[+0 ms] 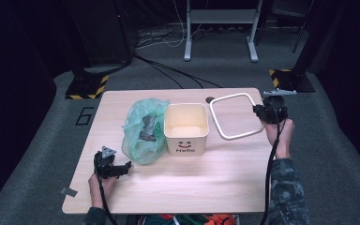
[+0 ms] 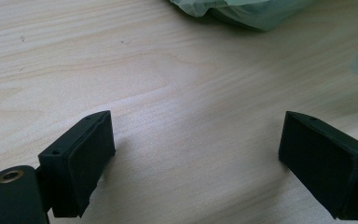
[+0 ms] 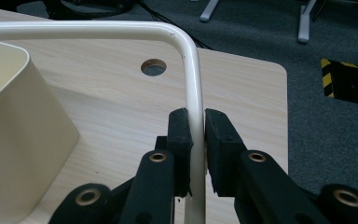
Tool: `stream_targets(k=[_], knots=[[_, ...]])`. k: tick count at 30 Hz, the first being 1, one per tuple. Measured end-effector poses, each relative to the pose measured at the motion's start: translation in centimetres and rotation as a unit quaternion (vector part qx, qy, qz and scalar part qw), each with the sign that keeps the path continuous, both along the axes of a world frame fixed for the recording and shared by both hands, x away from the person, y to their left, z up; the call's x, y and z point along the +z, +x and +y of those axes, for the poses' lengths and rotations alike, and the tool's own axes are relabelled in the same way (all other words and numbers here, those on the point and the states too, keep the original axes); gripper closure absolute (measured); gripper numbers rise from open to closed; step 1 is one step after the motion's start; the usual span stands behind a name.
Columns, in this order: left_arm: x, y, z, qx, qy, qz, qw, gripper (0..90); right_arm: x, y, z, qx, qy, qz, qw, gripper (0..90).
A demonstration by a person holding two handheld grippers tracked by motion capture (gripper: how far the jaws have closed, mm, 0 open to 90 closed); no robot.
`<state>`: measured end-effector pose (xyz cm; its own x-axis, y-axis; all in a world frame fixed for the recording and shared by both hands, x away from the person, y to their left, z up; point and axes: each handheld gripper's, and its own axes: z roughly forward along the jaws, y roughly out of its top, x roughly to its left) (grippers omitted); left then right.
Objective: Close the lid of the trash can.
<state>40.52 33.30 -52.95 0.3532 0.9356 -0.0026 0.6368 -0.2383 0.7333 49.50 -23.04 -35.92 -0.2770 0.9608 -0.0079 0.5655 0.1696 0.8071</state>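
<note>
A cream square bin [image 1: 186, 129] with a smiley face and "Hello" stands mid-table, its side seen in the right gripper view [image 3: 14, 140]. Against its left side lies a crumpled green plastic bag [image 1: 144, 131], whose edge reaches into the left gripper view [image 2: 242, 11]. A cream square ring frame [image 1: 235, 116] is held just above the table right of the bin. My right gripper [image 1: 261, 112] is shut on the frame's right side, its pads clamping the tube [image 3: 195, 116]. My left gripper [image 1: 122, 168] rests open near the front left, below the bag, nothing between its jaws [image 2: 196, 158].
The wooden table [image 1: 178, 183] has a small round hole [image 1: 209, 99] near its far edge, also in the right gripper view [image 3: 153, 67]. Grey carpet, cables and stand legs [image 1: 220, 33] lie beyond the table. A tape scrap [image 1: 68, 191] sits at the front left corner.
</note>
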Motion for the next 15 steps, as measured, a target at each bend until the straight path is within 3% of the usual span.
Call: stream_targets(k=[15], knots=[[0.0,0.0,0.0,-0.001,0.001,0.000,1.0000,10.1,1.0,0.5,1.1,0.010,-0.006,-0.001,0.9999,80.8]])
